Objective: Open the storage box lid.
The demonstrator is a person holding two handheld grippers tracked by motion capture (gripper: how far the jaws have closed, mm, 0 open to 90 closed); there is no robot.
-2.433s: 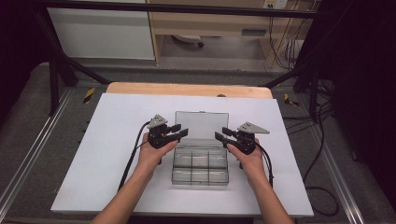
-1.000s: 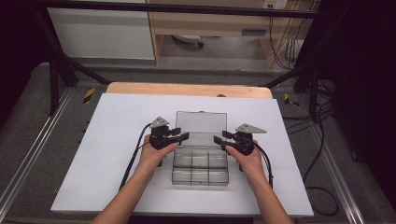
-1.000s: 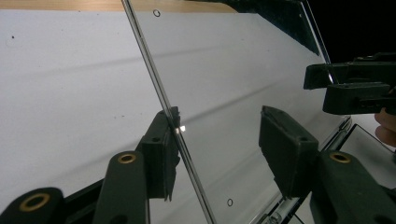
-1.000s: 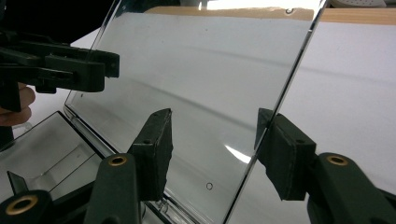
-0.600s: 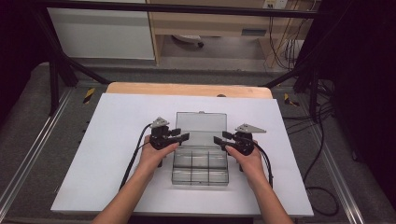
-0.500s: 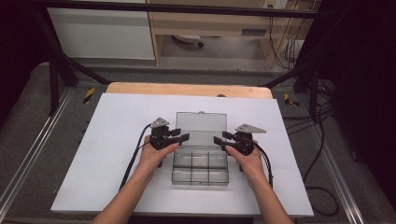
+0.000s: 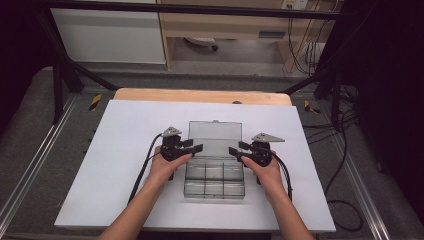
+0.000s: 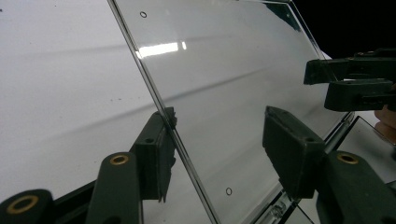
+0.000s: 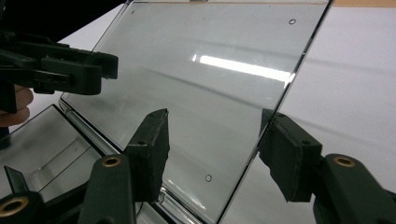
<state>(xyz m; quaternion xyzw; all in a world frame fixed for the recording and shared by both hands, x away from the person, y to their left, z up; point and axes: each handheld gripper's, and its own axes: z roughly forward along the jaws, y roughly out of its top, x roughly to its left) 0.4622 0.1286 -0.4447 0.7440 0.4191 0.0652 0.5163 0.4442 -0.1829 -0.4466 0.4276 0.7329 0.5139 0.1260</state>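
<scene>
Box: clear plastic organiser box [image 7: 214, 172] with a hinged lid, lying flat at the middle of the white bench top [image 7: 125, 125], nearer its front edge than its back edge.
Compartments: base divided by clear walls into small cells; contents cannot be made out in the high view, and the cells seen in the right gripper view look bare.
Lid: transparent flat lid [image 7: 215, 137] folded fully back toward the far edge of the bench, lying on the white surface, hinge line between lid and base.
Left gripper: black two-jaw left gripper [image 7: 192, 148] at the lid's left edge; jaws about half apart, and they have just been easing wider. In the left gripper view [image 8: 219, 149] the lid's edge runs between the jaws, close against one pad [image 8: 156, 154], with the other pad well clear; no grip is apparent.
Right gripper: black two-jaw right gripper [image 7: 239, 150] at the lid's right edge; jaws about half apart. In the right gripper view [image 9: 212, 149] the lid's edge passes just beside one pad [image 9: 285, 156]; whether it touches cannot be told.
Hands: each wrapped around its gripper, beside the box's base.
</scene>
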